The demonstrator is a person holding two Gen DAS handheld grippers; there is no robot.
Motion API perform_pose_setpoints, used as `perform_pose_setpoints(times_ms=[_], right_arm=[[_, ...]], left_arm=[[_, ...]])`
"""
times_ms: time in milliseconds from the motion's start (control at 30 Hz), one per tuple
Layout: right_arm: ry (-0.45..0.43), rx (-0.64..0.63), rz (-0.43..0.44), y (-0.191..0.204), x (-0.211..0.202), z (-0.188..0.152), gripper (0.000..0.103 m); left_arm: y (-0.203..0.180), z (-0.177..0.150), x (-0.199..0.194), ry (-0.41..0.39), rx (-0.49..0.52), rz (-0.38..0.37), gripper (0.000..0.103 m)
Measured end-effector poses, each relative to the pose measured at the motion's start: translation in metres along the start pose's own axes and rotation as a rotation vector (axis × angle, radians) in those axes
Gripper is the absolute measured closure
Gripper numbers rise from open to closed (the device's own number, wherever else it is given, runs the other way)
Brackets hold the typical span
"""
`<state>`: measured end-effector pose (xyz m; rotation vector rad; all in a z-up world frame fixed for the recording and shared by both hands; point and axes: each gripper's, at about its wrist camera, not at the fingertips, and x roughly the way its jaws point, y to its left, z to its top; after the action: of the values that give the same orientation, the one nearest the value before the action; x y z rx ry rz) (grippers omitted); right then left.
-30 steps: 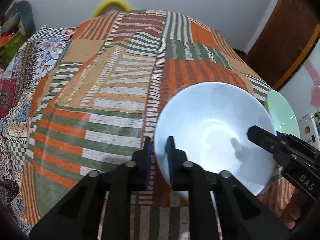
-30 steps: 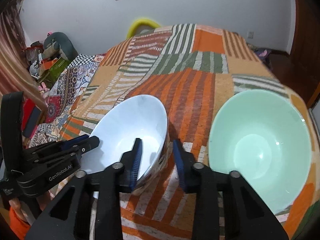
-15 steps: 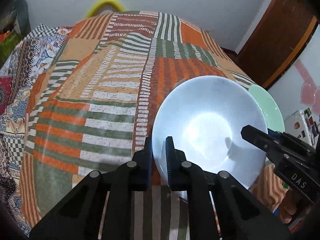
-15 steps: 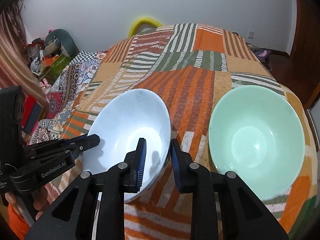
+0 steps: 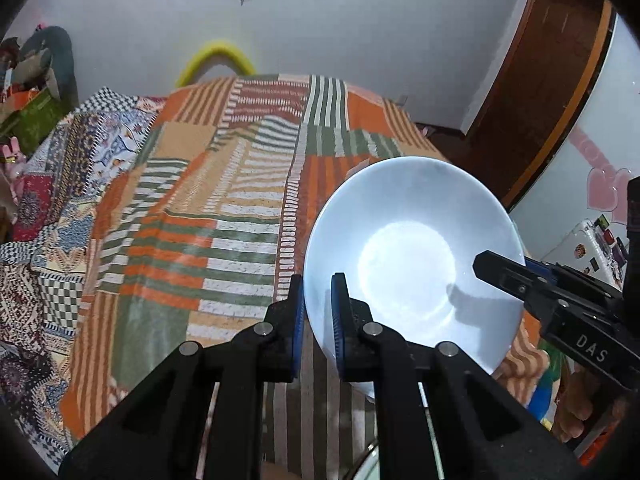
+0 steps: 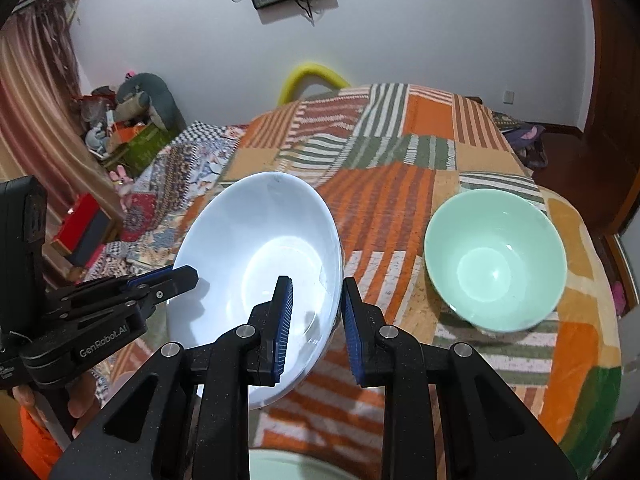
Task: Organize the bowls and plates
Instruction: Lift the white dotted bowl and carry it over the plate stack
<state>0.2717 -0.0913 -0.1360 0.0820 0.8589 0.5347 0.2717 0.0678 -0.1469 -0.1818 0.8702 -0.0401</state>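
The white bowl [image 5: 412, 264] is raised above the patchwork blanket [image 5: 224, 216], its rim clamped between both jaw pairs: left gripper [image 5: 318, 316] on one side, right gripper [image 6: 316, 320] opposite. The green bowl [image 6: 496, 260] rests right of the right jaws.

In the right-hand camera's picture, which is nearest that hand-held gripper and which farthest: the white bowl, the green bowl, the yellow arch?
1. White bowl: its rim sits between the right hand-held gripper fingers.
2. Green bowl: on the bedspread, to the right.
3. Yellow arch: beyond the bed, by the wall.
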Motion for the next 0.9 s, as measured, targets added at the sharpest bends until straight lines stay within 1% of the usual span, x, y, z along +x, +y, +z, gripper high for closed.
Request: perform_pose_setpoints(times_ms=[100, 400, 733, 900], right_arm=[[-0.015, -0.002, 0.012, 0.007, -0.011, -0.004, 0.08], [-0.047, -0.017, 0.04, 0.029, -0.035, -0.019, 0.081], [-0.063, -0.048, 0.071, 0.056, -0.05, -0.035, 0.08], [-0.076, -0.073, 0.085, 0.07, -0.058, -0.045, 0.08]], left_arm=[[-0.003, -0.007, -0.022, -0.025, 0.001, 0.005, 0.092], [-0.002, -0.033, -0.074, -0.065, -0.013, 0.005, 0.092], [0.007, -0.061, -0.116, -0.091, -0.04, 0.034, 0.092], [0.019, -0.071, -0.131, -0.102, -0.06, 0.052, 0.092]])
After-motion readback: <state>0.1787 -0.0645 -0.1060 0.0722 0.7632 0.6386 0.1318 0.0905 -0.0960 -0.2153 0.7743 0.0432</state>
